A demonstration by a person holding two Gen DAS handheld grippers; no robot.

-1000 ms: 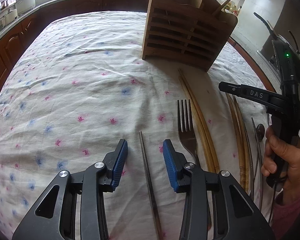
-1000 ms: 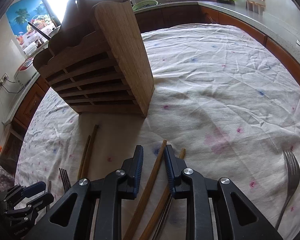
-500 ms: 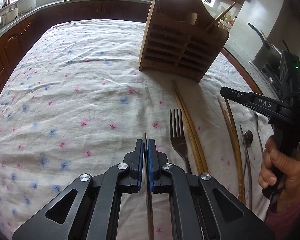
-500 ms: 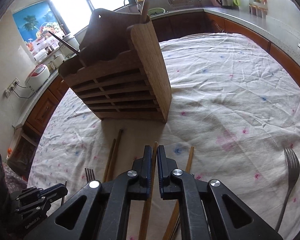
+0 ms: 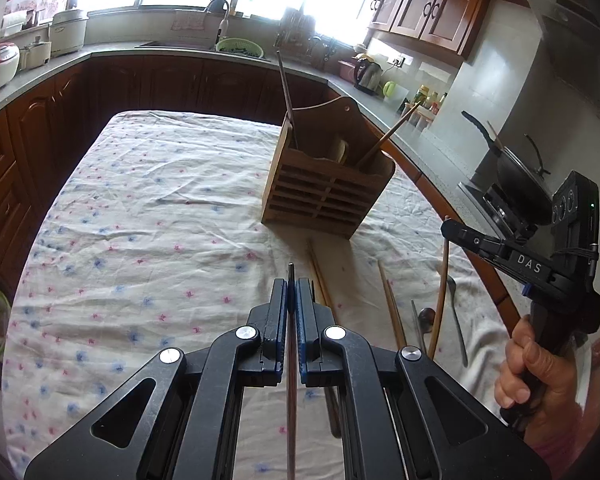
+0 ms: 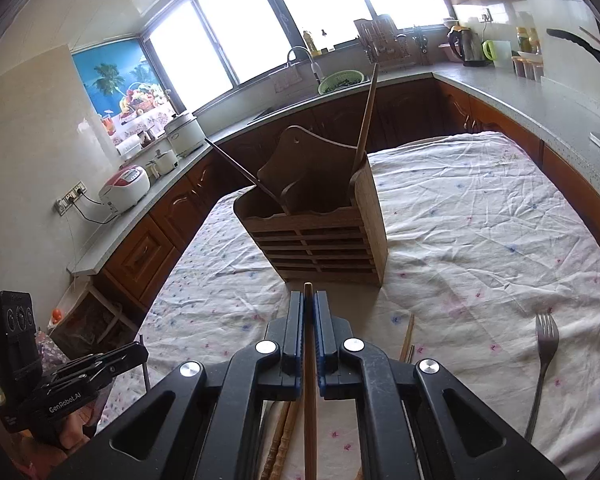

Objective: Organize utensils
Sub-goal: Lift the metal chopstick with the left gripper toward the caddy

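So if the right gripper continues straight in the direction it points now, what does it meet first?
Most likely the slatted front of the wooden holder, directly ahead of the right gripper and its held chopstick; depth is uncertain.

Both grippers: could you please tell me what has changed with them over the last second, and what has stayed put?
The left gripper closed on a dark chopstick and lifted it off the cloth; the right gripper closed on a wooden chopstick and lifted it too. The wooden holder, the fork and the other utensils on the tablecloth stayed as they were.
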